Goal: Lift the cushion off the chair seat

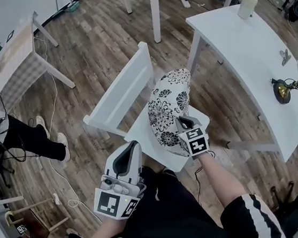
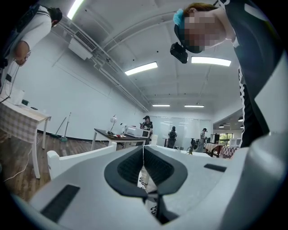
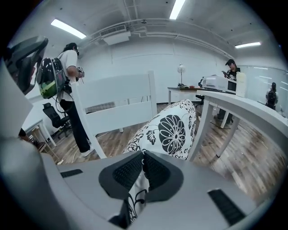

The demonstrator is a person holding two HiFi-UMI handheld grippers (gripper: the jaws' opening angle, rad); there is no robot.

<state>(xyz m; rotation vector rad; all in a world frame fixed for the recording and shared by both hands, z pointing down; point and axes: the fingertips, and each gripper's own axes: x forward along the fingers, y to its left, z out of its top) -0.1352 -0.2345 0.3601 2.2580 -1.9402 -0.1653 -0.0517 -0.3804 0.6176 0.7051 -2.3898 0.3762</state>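
The white cushion (image 1: 169, 105) with black flowers stands tilted on edge above the white chair's seat (image 1: 141, 136), its top leaning toward the white table. My right gripper (image 1: 180, 119) is shut on its near right edge; the right gripper view shows the fabric pinched between the pads and the cushion (image 3: 173, 130) rising beyond them. My left gripper (image 1: 133, 143) sits at the seat's near left by the cushion's lower corner. Its jaws are closed, with a strip of patterned fabric (image 2: 148, 182) caught between them. The chair back (image 1: 117, 93) stands left of the cushion.
A white table (image 1: 254, 53) stands right of the chair with a small brass lamp (image 1: 281, 91) and a white cylinder (image 1: 248, 5). A person's legs (image 1: 33, 136) are on the wood floor at left, beside a checked-cloth table (image 1: 16, 62) and a trailing cable (image 1: 53, 109).
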